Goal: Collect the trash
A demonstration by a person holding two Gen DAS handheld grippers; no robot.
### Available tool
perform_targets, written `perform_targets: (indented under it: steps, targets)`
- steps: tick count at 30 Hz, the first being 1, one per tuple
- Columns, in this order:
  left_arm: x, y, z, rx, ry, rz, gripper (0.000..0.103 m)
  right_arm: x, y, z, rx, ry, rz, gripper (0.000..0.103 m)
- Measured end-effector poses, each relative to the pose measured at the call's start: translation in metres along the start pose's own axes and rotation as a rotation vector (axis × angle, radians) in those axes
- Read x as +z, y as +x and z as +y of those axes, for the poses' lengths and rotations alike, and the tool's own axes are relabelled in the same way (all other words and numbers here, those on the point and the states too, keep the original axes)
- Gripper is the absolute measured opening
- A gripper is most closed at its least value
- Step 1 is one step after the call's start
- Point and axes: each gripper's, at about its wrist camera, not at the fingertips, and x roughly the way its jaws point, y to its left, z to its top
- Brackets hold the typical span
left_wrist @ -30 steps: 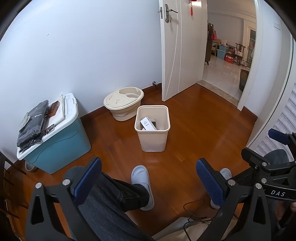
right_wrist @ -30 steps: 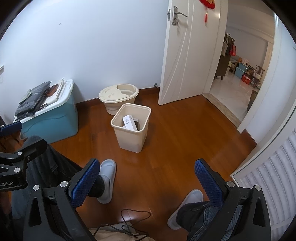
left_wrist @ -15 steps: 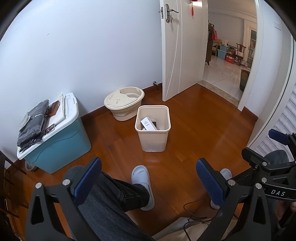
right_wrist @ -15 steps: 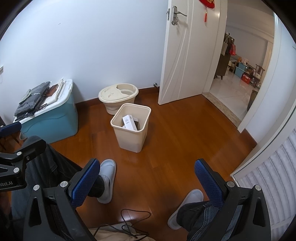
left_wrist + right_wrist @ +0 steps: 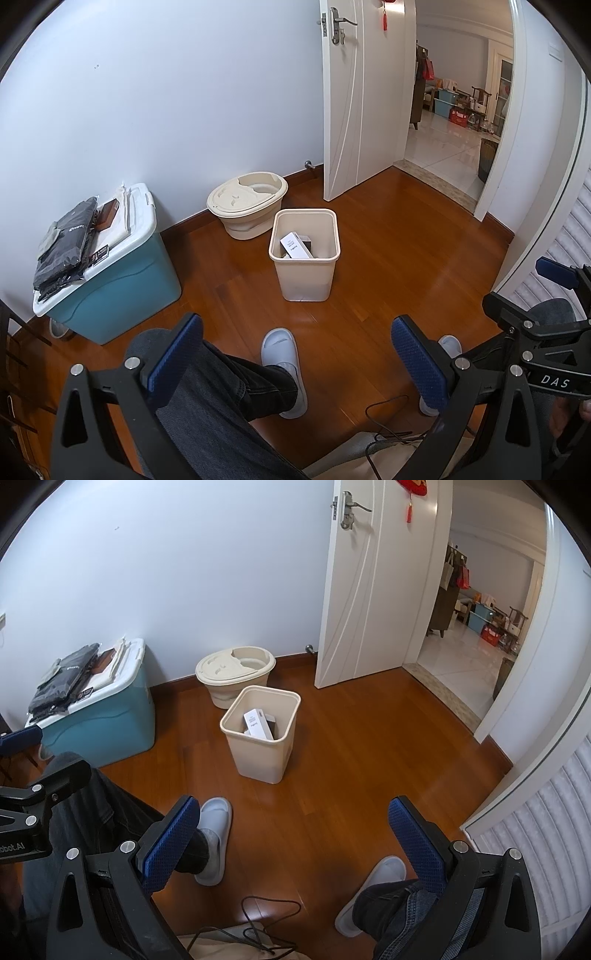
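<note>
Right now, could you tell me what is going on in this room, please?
A seated person holds a left gripper and a right gripper, both open and empty, above their legs. Ahead on the wooden floor stands a beige bin with a white box and something dark already inside. A round tub sits behind it and a blue storage box to the left. No loose trash shows on the floor.

Glossy wood floor (image 5: 388, 258), plastic bin (image 5: 306, 273)
</note>
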Motion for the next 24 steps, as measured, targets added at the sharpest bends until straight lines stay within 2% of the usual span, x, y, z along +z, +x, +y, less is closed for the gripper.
perform_targets:
  steps: [24]
  targets:
    - [-0.0024, 0.0031, -0.0013, 0.006, 0.005, -0.006, 0.103, 0.0004, -0.0019, 0.0, 0.0, 0.002, 0.0, 0.103]
